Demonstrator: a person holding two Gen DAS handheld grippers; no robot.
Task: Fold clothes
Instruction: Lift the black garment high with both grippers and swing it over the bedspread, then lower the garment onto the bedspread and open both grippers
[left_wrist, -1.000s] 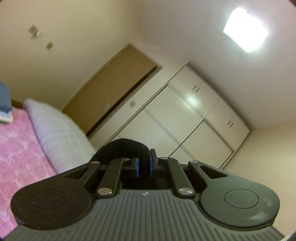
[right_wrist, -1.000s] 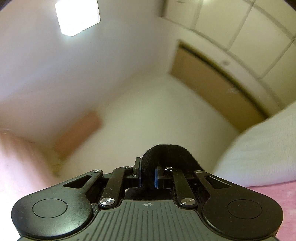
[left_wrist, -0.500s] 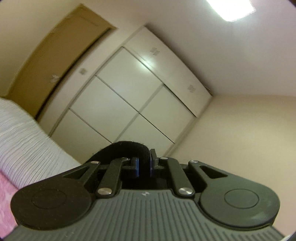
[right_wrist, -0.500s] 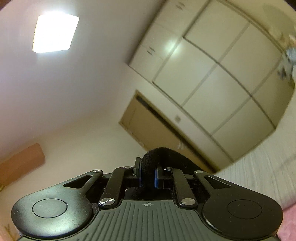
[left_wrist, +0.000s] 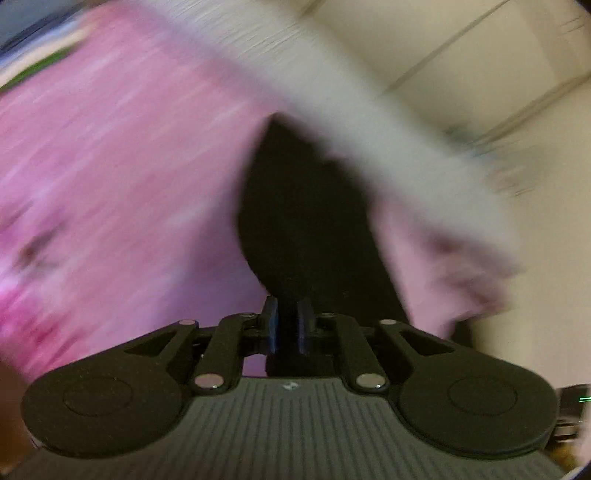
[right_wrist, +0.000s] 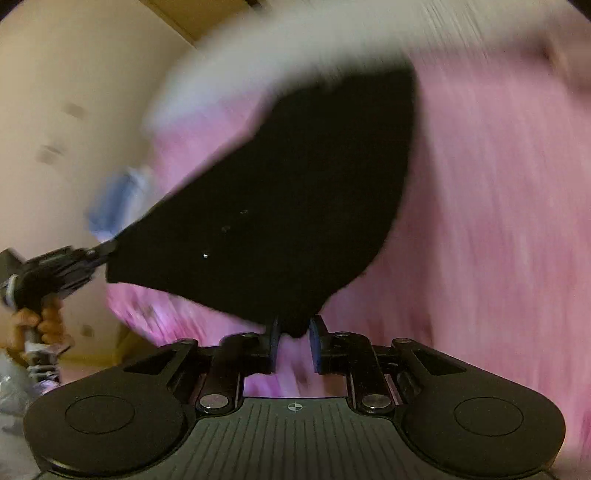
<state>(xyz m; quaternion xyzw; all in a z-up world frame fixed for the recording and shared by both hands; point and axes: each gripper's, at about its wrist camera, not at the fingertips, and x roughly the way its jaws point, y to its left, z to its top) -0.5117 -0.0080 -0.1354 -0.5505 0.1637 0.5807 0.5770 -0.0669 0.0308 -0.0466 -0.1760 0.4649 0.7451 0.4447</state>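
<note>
Black garment (right_wrist: 280, 206) stretched in air over pink bedspread (right_wrist: 498, 221), blocking centre of both views. Left gripper (left_wrist: 287, 328) fingers clenched on one corner, right gripper (right_wrist: 293, 338) fingers pinching another. White pillow (left_wrist: 388, 133) beyond far edge of cloth; wardrobe doors (left_wrist: 461, 55) behind. Heavy motion blur. Bedspread bare to right of garment.

Black garment (right_wrist: 280, 206), plain and dark, stretched in the air above a pink bedspread (right_wrist: 498, 221); one edge pinched at each end, the cloth blurred by motion.
</note>
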